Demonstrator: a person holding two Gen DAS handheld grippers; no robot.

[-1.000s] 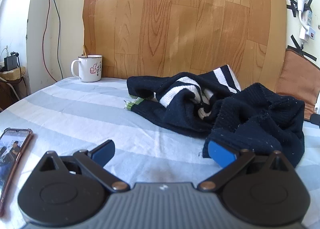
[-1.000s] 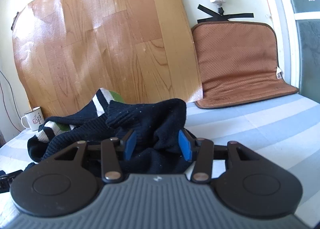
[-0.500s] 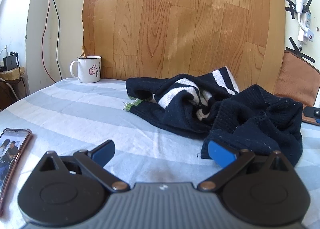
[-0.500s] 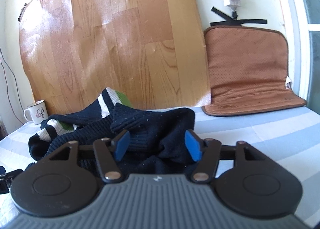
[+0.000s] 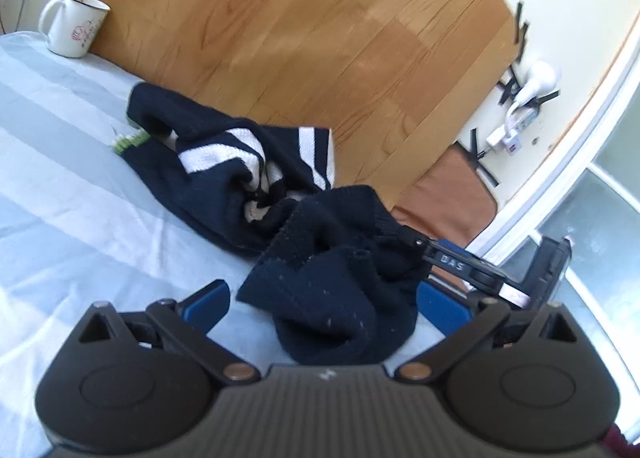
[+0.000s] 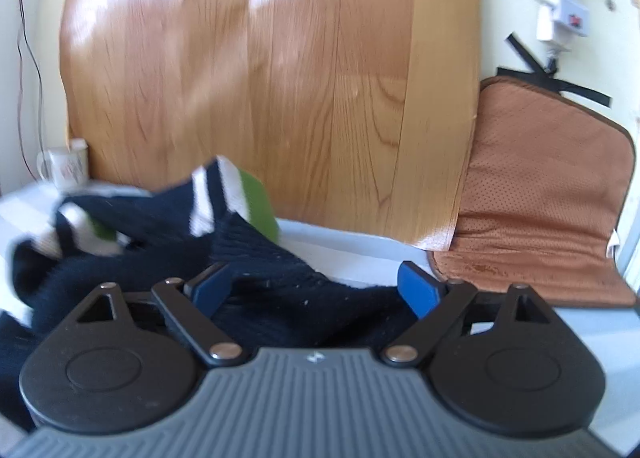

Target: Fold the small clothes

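Note:
A crumpled navy knit sweater (image 5: 216, 186) with white stripes and a green edge lies on the striped bed sheet (image 5: 60, 178). My left gripper (image 5: 324, 302) is open wide, with the sweater's near navy lump between its blue pads and neither pad pressing on it. A black linkage bar (image 5: 456, 263) of the right gripper reaches in at that lump's right side. In the right wrist view, the sweater (image 6: 140, 226) lies under and between the fingers of my right gripper (image 6: 314, 288). Its jaws are closing, and the pads stand apart from the cloth.
A wood-pattern board (image 5: 300, 38) leans on the wall behind the sweater. A white mug (image 5: 74, 26) stands at the far left by the board. A brown cushion (image 6: 540, 186) leans at the right, with a power strip (image 5: 516, 130) taped to the wall above it.
The left view has rolled and swung right, so the phone has left it and the lump now sits between the fingers. The right gripper's jaws have widened and it has moved closer to the sweater.

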